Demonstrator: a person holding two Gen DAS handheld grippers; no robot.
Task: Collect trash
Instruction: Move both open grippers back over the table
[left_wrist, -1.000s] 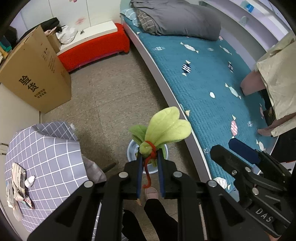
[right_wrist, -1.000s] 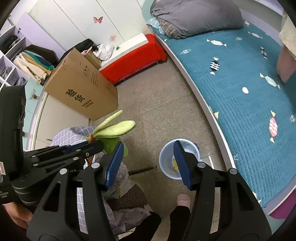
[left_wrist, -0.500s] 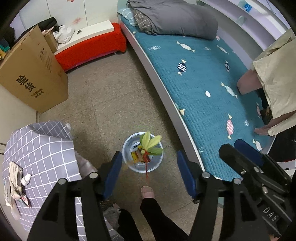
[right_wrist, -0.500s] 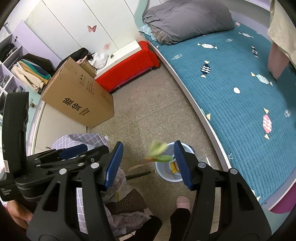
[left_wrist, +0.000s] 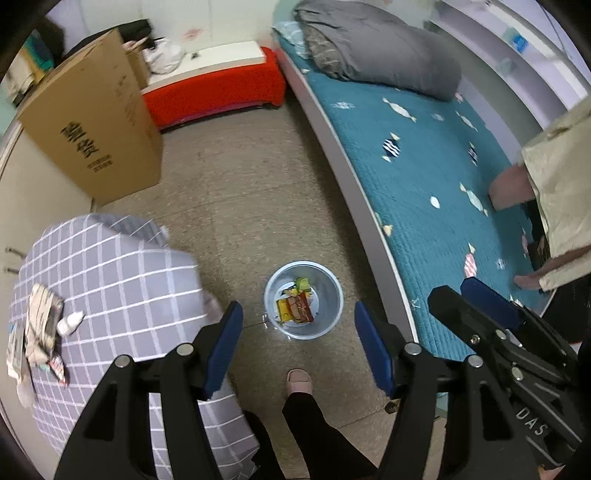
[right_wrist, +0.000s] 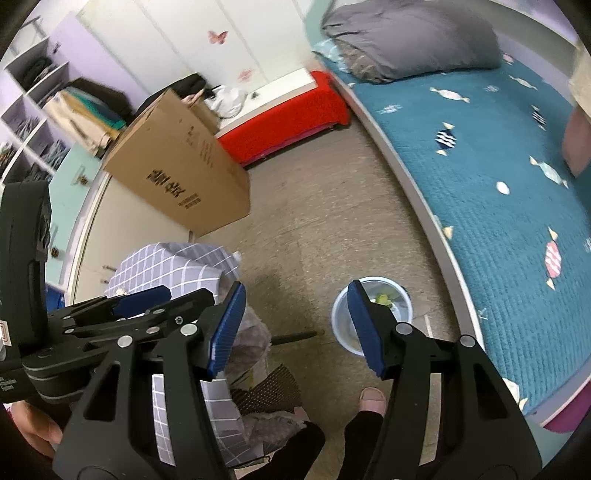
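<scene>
A small pale blue trash bin (left_wrist: 330, 295) stands on the floor beside the bed; it also shows in the right wrist view (right_wrist: 341, 325). Inside lie the green leafy trash (left_wrist: 303, 283) and a red-and-yellow wrapper (left_wrist: 295, 309). My left gripper (left_wrist: 297, 345) is open and empty, high above the bin. My right gripper (right_wrist: 297, 328) is open and empty too, and its right finger hides part of the bin. Crumpled paper and a small white bottle (left_wrist: 70, 322) lie on the checked table (left_wrist: 110, 280) at the left.
A bed with a teal cover (left_wrist: 443, 177) runs along the right. A large cardboard box (left_wrist: 92, 136) and a red bench (left_wrist: 214, 88) stand at the back. The person's foot (left_wrist: 300, 380) is just before the bin. A person sits on the bed (left_wrist: 554, 206).
My left gripper opened and let go of the green leafy trash, which fell into the bin. Both grippers have risen a little and the right one stayed open.
</scene>
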